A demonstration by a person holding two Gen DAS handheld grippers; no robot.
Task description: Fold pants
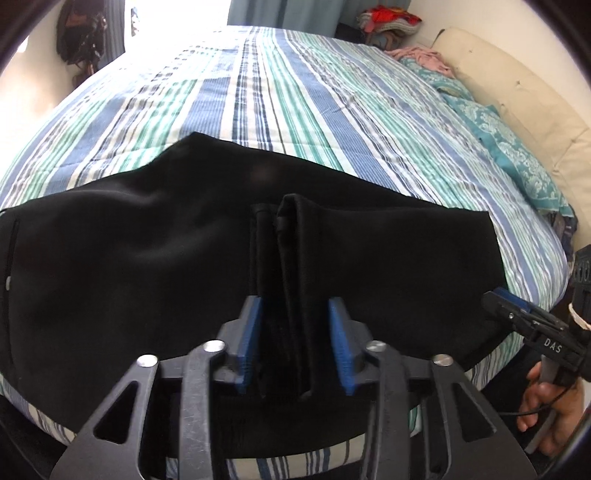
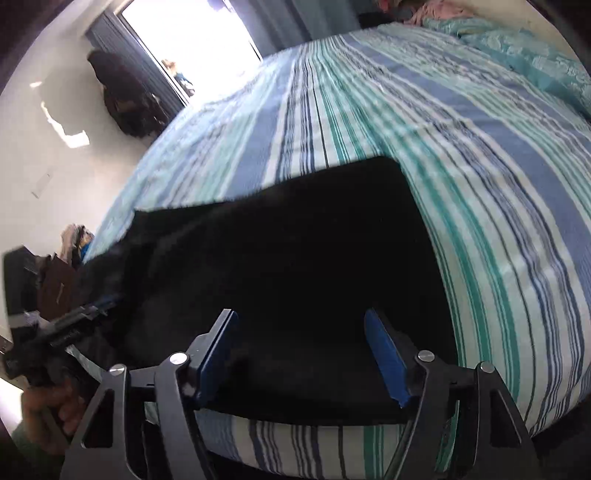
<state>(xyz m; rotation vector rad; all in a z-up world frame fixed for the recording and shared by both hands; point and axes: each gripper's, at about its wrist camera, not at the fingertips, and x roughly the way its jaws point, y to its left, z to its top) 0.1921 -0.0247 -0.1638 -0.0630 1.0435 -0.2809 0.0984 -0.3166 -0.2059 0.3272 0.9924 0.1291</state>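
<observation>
Black pants (image 1: 147,266) lie folded on the striped bedspread (image 1: 295,103) near the bed's front edge. My left gripper (image 1: 295,306) is partly open, with a raised fold of the pants (image 1: 295,240) standing between its blue pads; the pads do not squeeze it. My right gripper (image 2: 301,317) is open over the right end of the pants (image 2: 295,258), with nothing between its pads. The right gripper also shows at the right edge of the left wrist view (image 1: 495,299). The left gripper shows at the left edge of the right wrist view (image 2: 99,308).
A teal patterned pillow (image 1: 509,147) and pink cloth (image 1: 424,55) lie along the cream headboard (image 1: 517,92) at the right. A pile of clothes (image 1: 388,18) sits beyond the bed. A bright window (image 2: 192,33) and dark bags (image 2: 125,103) are on the left.
</observation>
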